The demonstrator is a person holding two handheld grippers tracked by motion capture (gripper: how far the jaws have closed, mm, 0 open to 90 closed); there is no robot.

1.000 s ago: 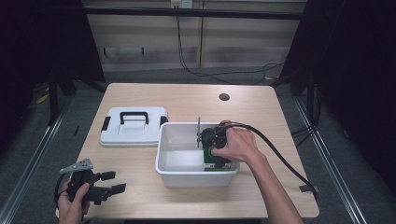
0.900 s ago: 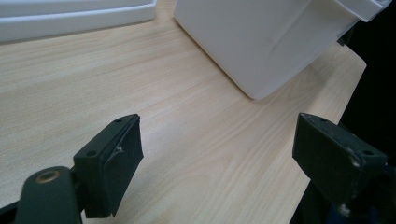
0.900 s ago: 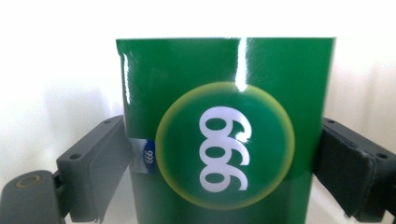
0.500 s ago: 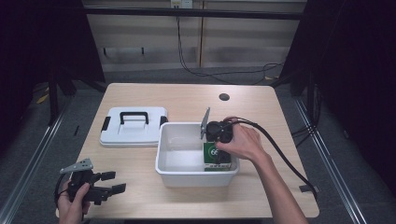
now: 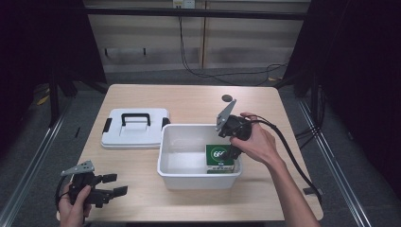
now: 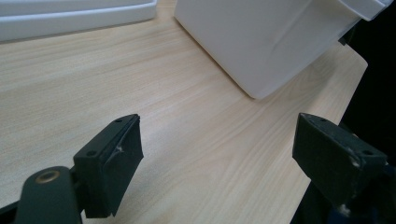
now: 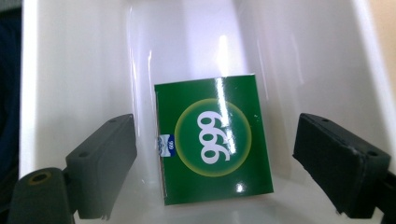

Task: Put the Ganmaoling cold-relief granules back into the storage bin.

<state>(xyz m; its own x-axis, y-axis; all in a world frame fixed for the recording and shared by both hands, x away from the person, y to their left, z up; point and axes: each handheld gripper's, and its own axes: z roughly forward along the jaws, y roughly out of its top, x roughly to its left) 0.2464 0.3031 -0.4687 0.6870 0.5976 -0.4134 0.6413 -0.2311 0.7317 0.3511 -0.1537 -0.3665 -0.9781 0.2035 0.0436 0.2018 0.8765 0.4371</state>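
Note:
A green box marked 999 (image 7: 212, 142) lies flat on the floor of the white tub (image 5: 179, 163), at its near right corner (image 5: 220, 158). My right gripper (image 7: 215, 161) hangs open just above the box, jaws wide on either side and not touching it; in the high view it (image 5: 231, 146) dips over the tub's right rim. My left gripper (image 5: 113, 187) rests open near the table's front left corner, held low over the wood (image 6: 217, 154), with nothing between its jaws.
The tub's white lid (image 5: 135, 127) with a black handle lies left of the tub. A round dark hole (image 5: 227, 98) marks the far side of the wooden table (image 5: 189, 101). The tub's outer wall (image 6: 266, 44) stands ahead of the left gripper.
The right gripper has let go of the green box, opened, and lifted up and back from the tub's floor. The box now lies in the tub. The left gripper has stayed put.

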